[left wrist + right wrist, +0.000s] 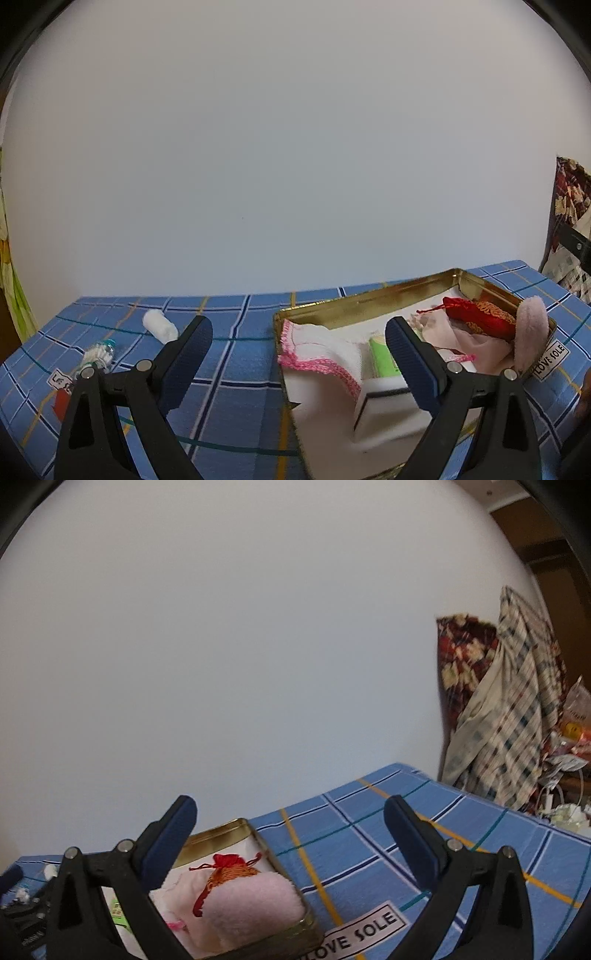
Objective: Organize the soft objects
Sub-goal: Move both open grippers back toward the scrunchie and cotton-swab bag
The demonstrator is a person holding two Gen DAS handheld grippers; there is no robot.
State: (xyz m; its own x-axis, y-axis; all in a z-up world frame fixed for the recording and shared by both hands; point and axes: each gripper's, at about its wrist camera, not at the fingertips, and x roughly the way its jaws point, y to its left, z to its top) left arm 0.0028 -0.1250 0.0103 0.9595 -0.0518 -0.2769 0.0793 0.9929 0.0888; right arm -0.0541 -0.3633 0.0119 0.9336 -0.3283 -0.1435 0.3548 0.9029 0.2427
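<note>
A gold tin box [354, 297] sits on the blue checked cloth and also shows in the right wrist view [221, 830]. It holds a white cloth with pink trim [321, 350], a green packet [382, 356], a red and orange pouch [476, 314] [229, 873], pale pink fabric [469, 338] and a pink fluffy pad [530, 332] [251, 904]. My left gripper [299, 343] is open and empty over the tin's near left side. My right gripper [290, 821] is open and empty above the tin's right edge.
A white roll [160, 324] and a small clear bottle [99, 352] lie on the cloth left of the tin. A "LOVE SOLE" label [354, 936] is printed on the cloth. Hanging patterned fabrics [506, 709] and clutter stand right of the table.
</note>
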